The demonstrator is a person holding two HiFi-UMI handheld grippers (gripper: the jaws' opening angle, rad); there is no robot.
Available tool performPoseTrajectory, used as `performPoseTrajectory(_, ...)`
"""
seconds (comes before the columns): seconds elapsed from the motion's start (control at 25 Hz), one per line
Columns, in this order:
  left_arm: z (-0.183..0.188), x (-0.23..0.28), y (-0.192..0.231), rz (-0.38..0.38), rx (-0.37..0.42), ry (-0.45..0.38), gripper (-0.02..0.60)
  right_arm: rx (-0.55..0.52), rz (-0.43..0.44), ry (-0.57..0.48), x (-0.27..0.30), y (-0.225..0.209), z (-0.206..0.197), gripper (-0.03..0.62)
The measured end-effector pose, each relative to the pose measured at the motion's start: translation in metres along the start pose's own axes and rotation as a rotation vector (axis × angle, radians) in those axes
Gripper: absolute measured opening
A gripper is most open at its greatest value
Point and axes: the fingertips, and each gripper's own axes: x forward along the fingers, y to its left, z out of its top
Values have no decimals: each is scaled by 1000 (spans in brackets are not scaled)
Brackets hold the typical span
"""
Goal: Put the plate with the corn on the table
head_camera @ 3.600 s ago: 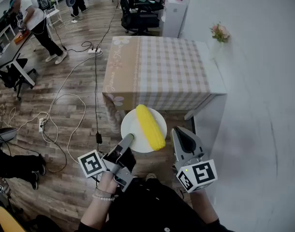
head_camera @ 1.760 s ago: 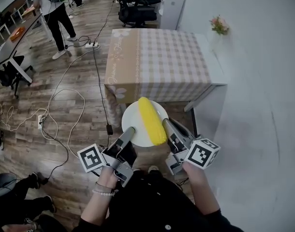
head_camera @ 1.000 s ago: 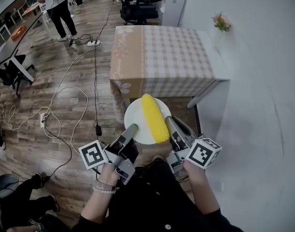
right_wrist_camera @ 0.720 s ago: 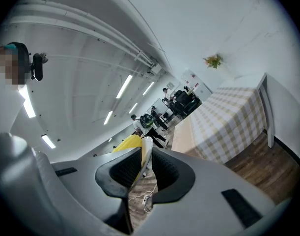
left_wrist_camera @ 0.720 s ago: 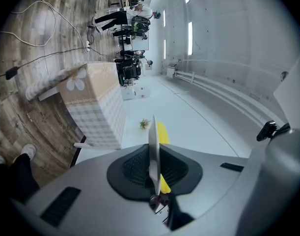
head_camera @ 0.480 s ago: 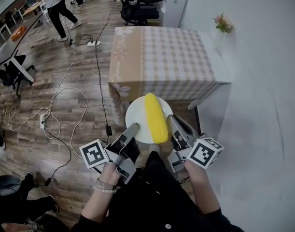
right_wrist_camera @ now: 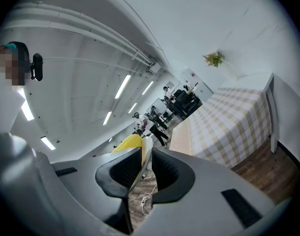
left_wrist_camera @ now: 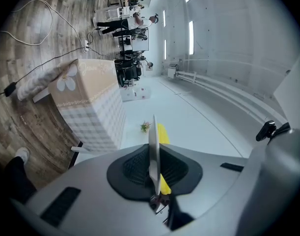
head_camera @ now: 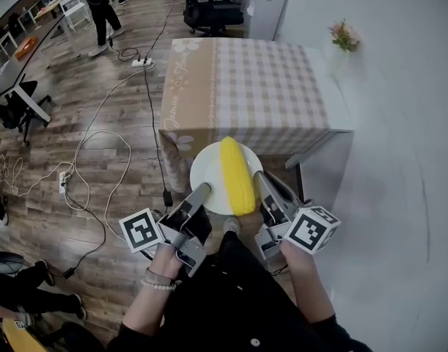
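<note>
The left tongs (head_camera: 200, 193) and right tongs (head_camera: 260, 180) clamp opposite rims of the round white plate (head_camera: 207, 169) between them, which carries a yellow corn cob (head_camera: 236, 176); the checked-cloth counter (head_camera: 245, 86) stands just ahead.

Plate (head_camera: 207, 171) with corn (head_camera: 235, 176) held just before table (head_camera: 245, 86).

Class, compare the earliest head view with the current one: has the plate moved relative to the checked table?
Yes. The plate has come nearer the table; its far rim now overlaps the table's near edge.
</note>
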Motion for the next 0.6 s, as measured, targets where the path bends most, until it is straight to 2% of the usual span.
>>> performPoseTrajectory(0.28,19,43,9,18,10,-19,44,14,21,31,29,-32,27,94)
performPoseTrajectory(0.6,31,74,4,16,3,-51,44,11,41,56,47,-47,56,94)
